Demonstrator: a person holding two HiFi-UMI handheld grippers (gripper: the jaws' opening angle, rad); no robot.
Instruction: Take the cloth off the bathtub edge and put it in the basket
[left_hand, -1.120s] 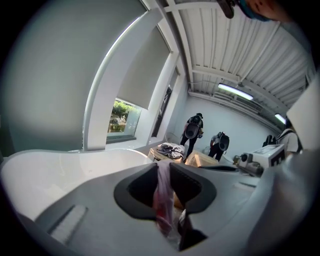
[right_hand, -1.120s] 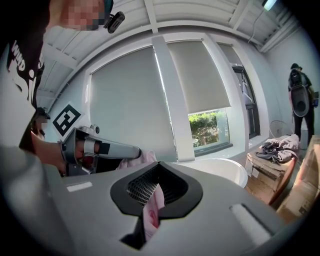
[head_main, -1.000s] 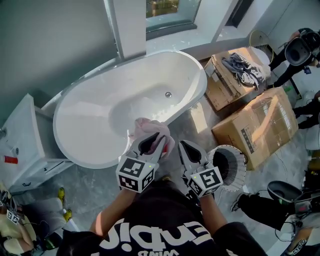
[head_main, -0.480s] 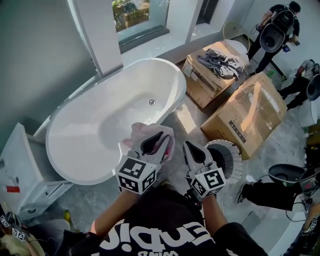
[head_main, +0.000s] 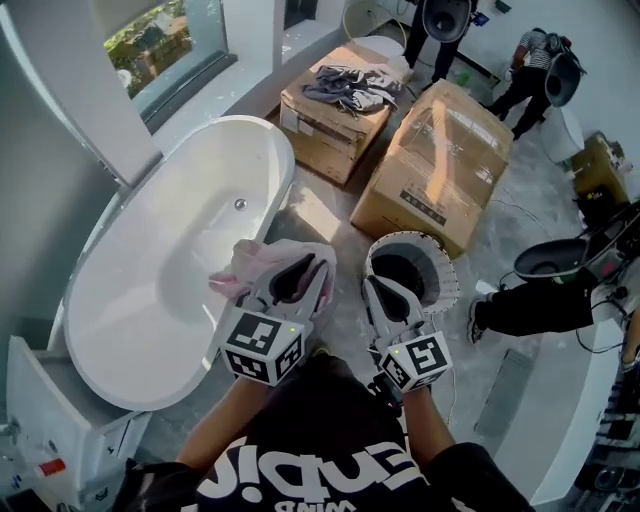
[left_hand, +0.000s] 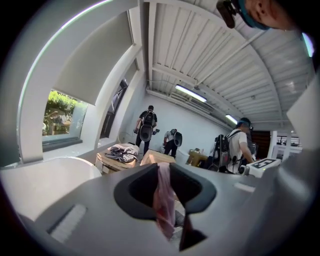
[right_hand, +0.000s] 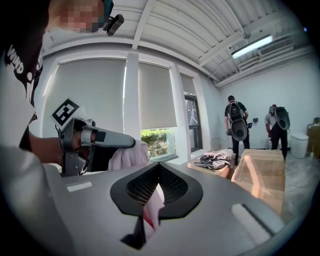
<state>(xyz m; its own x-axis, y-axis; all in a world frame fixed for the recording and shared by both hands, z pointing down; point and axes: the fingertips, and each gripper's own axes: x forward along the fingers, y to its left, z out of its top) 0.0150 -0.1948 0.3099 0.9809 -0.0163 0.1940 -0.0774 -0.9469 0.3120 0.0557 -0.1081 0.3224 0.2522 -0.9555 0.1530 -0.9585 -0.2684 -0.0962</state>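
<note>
Gripping pink cloth (head_main: 250, 262) in left gripper (head_main: 300, 272), held just left of basket (head_main: 447, 285), not yet over it. Right gripper (head_main: 378, 290) pinched closed at basket's near rim. Risk of dropping short, outside basket, if released before clearing rim; thin pinch, might slip.

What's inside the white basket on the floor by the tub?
The basket shows only a dark inside with nothing visible in it. The right gripper covers its near edge, so that part is hidden. The pink cloth is clamped in the left gripper.

One bathtub (head_main: 150, 280), one basket (head_main: 445, 285), one pink cloth (head_main: 248, 262), two cardboard boxes (head_main: 330, 125) (head_main: 440, 160), two grippers (head_main: 305, 268) (head_main: 378, 288).
</note>
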